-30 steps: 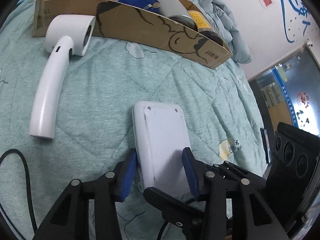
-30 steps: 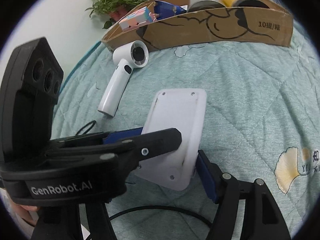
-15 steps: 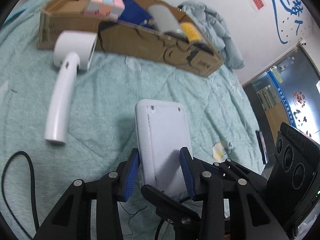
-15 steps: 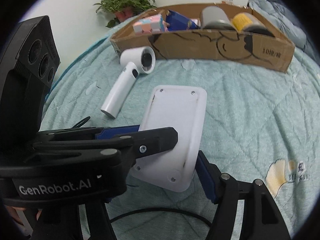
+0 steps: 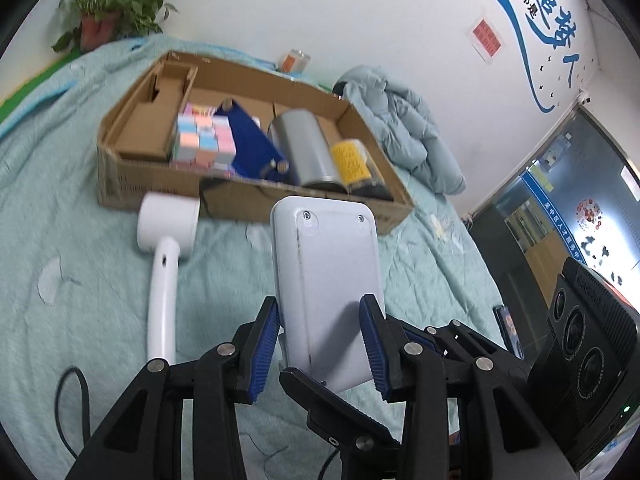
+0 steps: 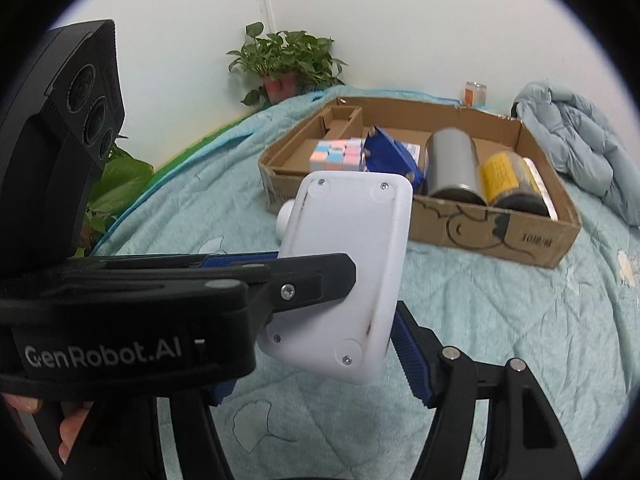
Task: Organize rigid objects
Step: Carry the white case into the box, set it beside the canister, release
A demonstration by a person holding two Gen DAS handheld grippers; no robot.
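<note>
both tools grip one white device [image 5: 326, 296] clear above the bed [image 5: 80, 240], in front of the cardboard box [image 5: 256, 200]. left tool [image 5: 320, 344] clamps its narrow sides, right tool [image 6: 320, 320] its wider span. a hair dryer [image 5: 164, 264] lies beside the box.

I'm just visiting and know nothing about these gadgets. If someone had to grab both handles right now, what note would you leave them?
Left gripper: shut on the white flat device, holding its near end.
Right gripper: shut on the same device, across its width. Both hold it in the air above the bedspread.
Cardboard box: already holds the pastel cube block, a blue item, a silver can and a yellow-labelled jar.
White hair dryer: on the bedspread in front of the box, not yet packed.
Left to do: put the device in the box, then likely the dryer.
</note>
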